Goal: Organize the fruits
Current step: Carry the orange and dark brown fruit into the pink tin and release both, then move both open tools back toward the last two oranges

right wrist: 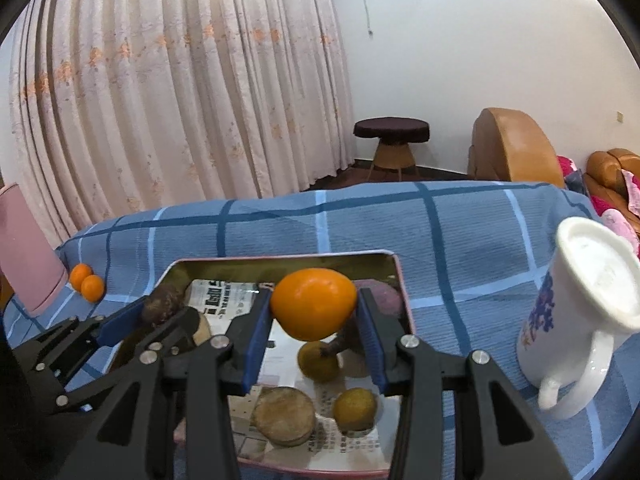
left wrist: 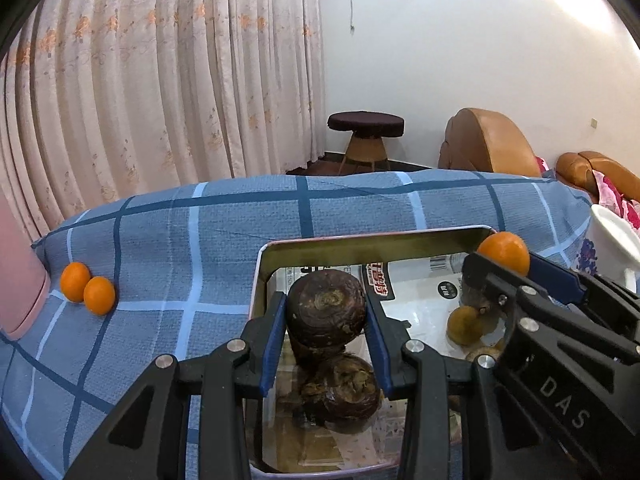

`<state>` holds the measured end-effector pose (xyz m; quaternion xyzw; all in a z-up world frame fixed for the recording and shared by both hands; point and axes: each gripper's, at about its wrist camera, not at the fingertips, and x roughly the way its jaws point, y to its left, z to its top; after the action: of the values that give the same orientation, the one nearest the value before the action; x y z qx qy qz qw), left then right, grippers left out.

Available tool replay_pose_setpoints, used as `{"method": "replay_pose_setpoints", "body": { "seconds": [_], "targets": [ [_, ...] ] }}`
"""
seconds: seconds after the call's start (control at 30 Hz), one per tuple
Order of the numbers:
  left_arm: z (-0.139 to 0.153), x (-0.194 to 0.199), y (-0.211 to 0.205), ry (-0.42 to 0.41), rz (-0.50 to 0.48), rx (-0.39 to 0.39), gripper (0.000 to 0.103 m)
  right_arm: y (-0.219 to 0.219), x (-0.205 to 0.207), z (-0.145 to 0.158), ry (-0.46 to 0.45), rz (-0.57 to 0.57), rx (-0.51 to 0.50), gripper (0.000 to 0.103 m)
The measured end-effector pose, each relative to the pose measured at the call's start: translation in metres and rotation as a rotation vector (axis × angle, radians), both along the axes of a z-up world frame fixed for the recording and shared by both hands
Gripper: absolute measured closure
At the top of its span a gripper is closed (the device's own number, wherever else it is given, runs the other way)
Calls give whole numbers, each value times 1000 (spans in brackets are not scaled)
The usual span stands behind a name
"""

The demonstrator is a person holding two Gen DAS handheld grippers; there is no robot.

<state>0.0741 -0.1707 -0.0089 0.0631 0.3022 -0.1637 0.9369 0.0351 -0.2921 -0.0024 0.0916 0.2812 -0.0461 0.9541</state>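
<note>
Brown taro (left wrist: 326,307) clamped in left gripper (left wrist: 326,326) jaws; right gripper (right wrist: 314,322) jaws clamp orange (right wrist: 313,309) over tray (right wrist: 405,300).

Soft, even indoor light — strong fisheye warp in both wrist views.

The white wall (left wrist: 460,60) glows brightest at upper right, nearly washed out, while the curtain (left wrist: 140,80) is evenly lit with gentle fold shading. Black vignette rims every corner, and the curtain pleats bow outward near the edges. The mirror-like tray (right wrist: 402,280) floor throws back reflections of the fruit above it. The mug (right wrist: 576,320) at the right wrist view's edge looks slightly smeared; the nearest tool parts sit dark and a little soft.
</note>
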Motion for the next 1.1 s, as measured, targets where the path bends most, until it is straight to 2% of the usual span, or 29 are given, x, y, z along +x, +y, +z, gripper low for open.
{"method": "replay_pose_setpoints", "body": {
  "seconds": [0.07, 0.1, 0.13, 0.17, 0.2, 0.23, 0.4, 0.53, 0.67, 0.8, 1.1],
  "targets": [
    [0, -1, -2, -11, -3, 6, 62, 1, -1, 0, -5, 10, 12, 56],
    [-1, -3, -3, -18, -3, 13, 60, 1, -1, 0, -6, 17, 15, 50],
    [-1, -4, -5, -27, -6, 19, 52, 2, -2, 1, -10, 28, 17, 47],
    [-1, -6, -6, -34, -8, 22, 45, 4, -2, 1, -14, 36, 19, 36],
    [0, -8, -6, -46, -3, 25, 32, 5, -3, 1, -20, 40, 18, 28],
    [1, -10, -6, -58, 3, 23, 25, 6, -6, 3, -31, 37, 15, 25],
    [6, -15, 3, -81, 12, -13, 19, 3, -18, 14, -113, -18, 14, 3],
    [10, -15, 9, -84, 39, -21, 19, -4, -26, 18, -153, -71, 18, 3],
    [15, -17, 20, -98, 67, -49, 19, -8, -23, 15, -139, -95, 29, 3],
    [17, -17, 33, -121, 112, -27, 19, -3, -24, 15, -140, -98, 8, 2],
    [17, -13, 76, -132, 238, -42, 19, 5, -44, 21, -271, -165, -73, 0]
  ]
}}
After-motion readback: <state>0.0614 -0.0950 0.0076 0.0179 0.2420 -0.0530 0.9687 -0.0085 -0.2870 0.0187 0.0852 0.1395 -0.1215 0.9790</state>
